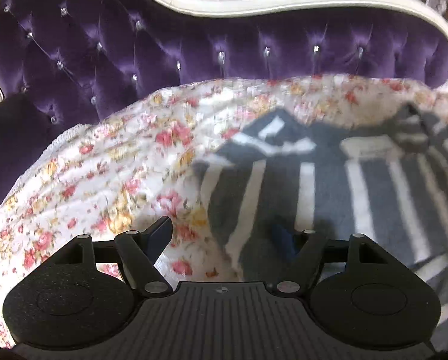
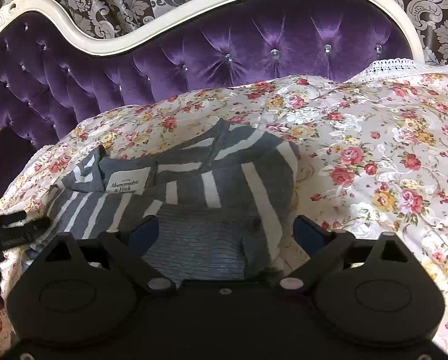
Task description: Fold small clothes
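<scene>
A small grey shirt with white stripes (image 2: 224,180) lies on a floral bedspread (image 2: 374,150), its neck label (image 2: 125,184) facing up and one side folded over. My right gripper (image 2: 227,234) is open, low over the shirt's near part, with fabric between its wide-apart jaws. In the left wrist view the shirt (image 1: 329,195) is blurred and lies to the right. My left gripper (image 1: 224,237) is open, its left finger over the bedspread (image 1: 89,180) and its right finger over the shirt's edge.
A purple tufted headboard (image 2: 224,54) with a cream frame rises behind the bed. It also shows in the left wrist view (image 1: 164,45). The left gripper's black body (image 2: 10,228) shows at the left edge of the right wrist view.
</scene>
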Demonstrator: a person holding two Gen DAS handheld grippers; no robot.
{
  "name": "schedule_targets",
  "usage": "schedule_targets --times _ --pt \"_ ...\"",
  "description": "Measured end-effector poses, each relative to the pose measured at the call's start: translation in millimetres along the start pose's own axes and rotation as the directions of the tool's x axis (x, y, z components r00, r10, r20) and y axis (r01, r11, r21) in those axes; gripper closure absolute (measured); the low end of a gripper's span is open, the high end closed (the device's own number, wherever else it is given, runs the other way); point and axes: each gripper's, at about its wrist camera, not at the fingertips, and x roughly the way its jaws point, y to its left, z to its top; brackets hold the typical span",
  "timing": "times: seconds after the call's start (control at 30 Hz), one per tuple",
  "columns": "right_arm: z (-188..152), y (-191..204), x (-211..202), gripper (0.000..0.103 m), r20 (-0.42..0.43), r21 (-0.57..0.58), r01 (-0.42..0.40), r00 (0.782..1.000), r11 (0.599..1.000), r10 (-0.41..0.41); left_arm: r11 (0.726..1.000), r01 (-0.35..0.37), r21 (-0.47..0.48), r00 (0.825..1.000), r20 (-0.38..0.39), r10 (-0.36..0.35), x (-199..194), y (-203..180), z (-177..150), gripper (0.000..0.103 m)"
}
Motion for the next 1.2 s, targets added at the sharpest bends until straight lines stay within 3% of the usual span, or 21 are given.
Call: schedule_targets --times 0.23,0.43,0.8,0.93,1.07,1.13,1.2 --pt "3 -5 -2 0.001 0.005 0.019 0.011 1.000 1.000 -0.011 0.999 -0.002 -0.054 1.000 -0.016 0.001 1 10 -3 0.017" --pt "3 -5 -3 0.000 0.012 0.011 0.017 1.000 1.000 -0.017 0.986 0.050 -0.158 0.996 -0.070 -0.062 -4 24 -7 0.016" --pt "2 -25 -1 0.000 0.002 0.048 0.101 0.995 0.994 -0.101 0.989 0.092 -0.119 0.993 -0.055 -0.100 -38 20 -20 0.016" --pt "3 -20 -2 0.001 0.014 -0.015 0.161 0.987 0.987 -0.161 0.989 0.100 -0.109 0.992 -0.061 -0.107 -31 12 -22 0.016" --pt "1 -13 -1 0.001 0.033 -0.158 0.304 0.953 0.940 -0.302 0.985 0.102 -0.138 0.991 -0.070 -0.112 -22 14 -28 0.005" --pt "-1 -9 4 0.001 0.023 -0.207 0.327 0.944 0.922 -0.329 0.979 0.110 -0.172 0.990 -0.067 -0.123 -19 18 -32 0.001" --pt "-1 -5 6 0.001 0.018 -0.226 0.305 0.951 0.925 -0.309 0.982 0.105 -0.154 0.992 -0.055 -0.115 -20 17 -34 0.000"
